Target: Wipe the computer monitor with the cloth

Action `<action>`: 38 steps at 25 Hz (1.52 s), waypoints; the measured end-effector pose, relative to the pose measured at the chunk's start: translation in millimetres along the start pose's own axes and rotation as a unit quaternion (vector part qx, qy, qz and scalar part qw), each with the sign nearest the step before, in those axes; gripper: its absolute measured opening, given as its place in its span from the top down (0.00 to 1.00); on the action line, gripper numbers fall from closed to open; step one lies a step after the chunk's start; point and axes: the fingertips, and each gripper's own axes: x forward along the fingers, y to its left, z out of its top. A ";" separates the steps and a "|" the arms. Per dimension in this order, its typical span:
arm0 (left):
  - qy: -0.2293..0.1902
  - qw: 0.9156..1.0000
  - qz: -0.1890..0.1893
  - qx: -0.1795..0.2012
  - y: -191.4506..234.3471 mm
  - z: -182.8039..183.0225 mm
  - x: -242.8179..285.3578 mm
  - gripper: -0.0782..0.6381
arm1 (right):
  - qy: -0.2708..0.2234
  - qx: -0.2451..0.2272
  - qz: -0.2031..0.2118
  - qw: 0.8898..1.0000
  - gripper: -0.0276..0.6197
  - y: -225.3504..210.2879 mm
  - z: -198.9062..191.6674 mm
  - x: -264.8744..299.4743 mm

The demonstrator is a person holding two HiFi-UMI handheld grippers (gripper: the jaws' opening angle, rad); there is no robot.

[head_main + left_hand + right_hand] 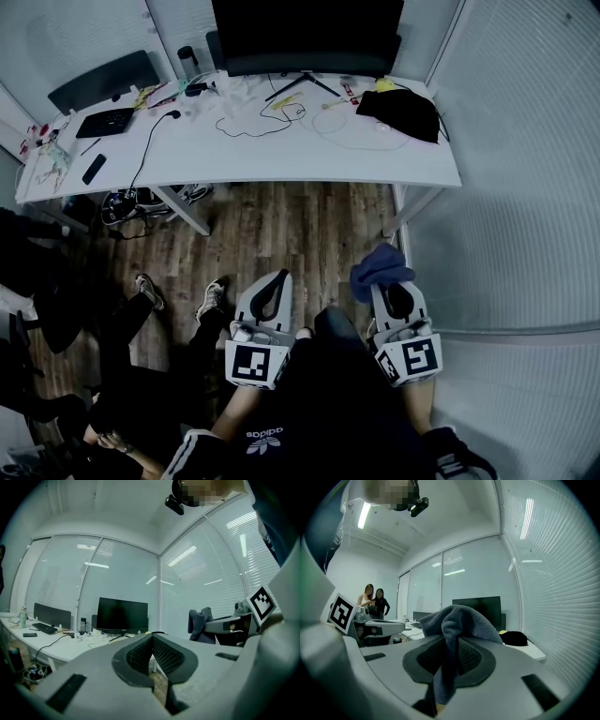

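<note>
The black monitor stands switched off at the back of the white desk, well ahead of both grippers. My right gripper is shut on a blue-grey cloth, which bunches up over its tips. In the right gripper view the cloth hangs down between the jaws and covers part of the monitor. My left gripper is shut and holds nothing, level with the right one over the wooden floor. From the left gripper view the monitor is far off, straight ahead.
A black bag lies on the desk's right end. Cables, a keyboard and a phone lie to the left. A second monitor stands at the back left. A seated person's legs are at my left. Blinds on glass walls close the right side.
</note>
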 end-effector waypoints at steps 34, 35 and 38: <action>0.039 0.997 0.066 0.001 133.6 -3.9 242.1 0.88 | 0.032 0.015 0.034 0.999 0.88 -148.2 4.8 252.0; 0.038 0.997 0.068 0.003 137.9 -3.7 246.0 0.88 | 0.033 0.015 0.033 0.999 0.88 -150.6 5.0 256.9; 0.035 0.997 0.072 0.002 151.3 -6.6 257.2 0.88 | 0.036 0.018 0.030 0.999 0.88 -156.0 4.6 271.7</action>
